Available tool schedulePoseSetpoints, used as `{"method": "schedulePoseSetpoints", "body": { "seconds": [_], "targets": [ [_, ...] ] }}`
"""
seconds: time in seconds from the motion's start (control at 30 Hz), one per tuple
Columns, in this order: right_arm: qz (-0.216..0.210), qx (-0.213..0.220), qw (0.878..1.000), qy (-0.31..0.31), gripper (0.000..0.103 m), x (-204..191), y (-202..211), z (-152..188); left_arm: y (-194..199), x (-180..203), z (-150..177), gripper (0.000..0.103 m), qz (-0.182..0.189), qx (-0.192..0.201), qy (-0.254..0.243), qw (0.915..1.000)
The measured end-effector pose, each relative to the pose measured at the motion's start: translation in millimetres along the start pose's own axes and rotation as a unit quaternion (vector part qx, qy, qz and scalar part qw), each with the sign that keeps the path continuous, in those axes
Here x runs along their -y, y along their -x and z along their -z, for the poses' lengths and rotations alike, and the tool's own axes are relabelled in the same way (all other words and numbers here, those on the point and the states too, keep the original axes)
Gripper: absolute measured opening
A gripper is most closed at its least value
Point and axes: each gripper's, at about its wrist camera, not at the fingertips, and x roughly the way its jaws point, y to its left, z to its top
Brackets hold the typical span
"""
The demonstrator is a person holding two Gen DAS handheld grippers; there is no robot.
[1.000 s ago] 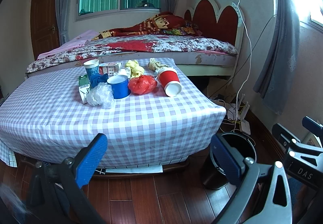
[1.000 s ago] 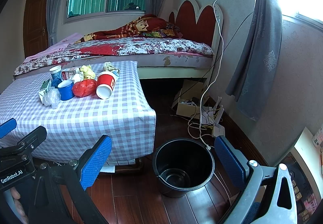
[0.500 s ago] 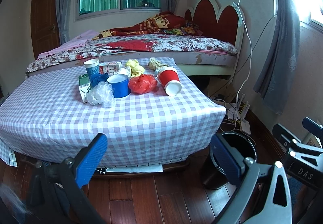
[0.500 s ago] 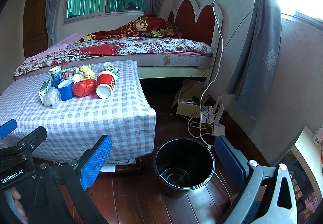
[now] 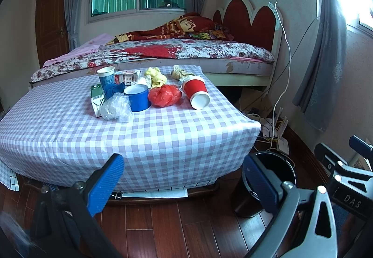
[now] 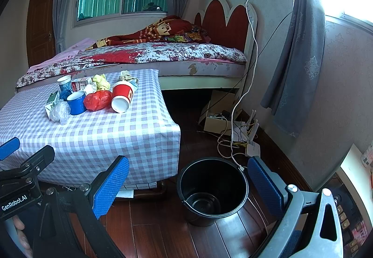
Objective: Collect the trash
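White letters "GenRobot.AI" stand on the black body of the left gripper (image 6: pixel 14 155), seen at eight o'clock in the right wrist view. In the left wrist view, at four o'clock, the black body of the right gripper (image 5: pixel 349 155) carries the letters "DAS". The red blanket (image 6: pixel 160 29) on the bed shows yellow lettering, too distorted to read. The small red-and-white carton (image 5: pixel 127 77) and the green carton (image 5: pixel 97 100) on the table bear print too small to make out.
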Motion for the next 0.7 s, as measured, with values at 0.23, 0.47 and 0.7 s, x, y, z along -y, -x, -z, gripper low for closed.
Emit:
{"method": "schedulePoseSetpoints", "body": {
  "seconds": [0.23,0.47,0.7],
  "targets": [
    [0.0,-0.001,1.0,-0.001,0.102,1,0,1,1,-1,2,0.102,0.0,-0.001,0.0,1.0],
    [-0.003,-0.002,1.0,0.0,0.102,1,-4,2,-10,2,7,0.102,-0.001,-0.001,-0.004,1.0],
    [-0.007,-0.007,1.0,0.004,0.102,1,-23,-6,-25,-3,-7,0.102,-0.006,0.003,-0.001,1.0]
  ]
}}
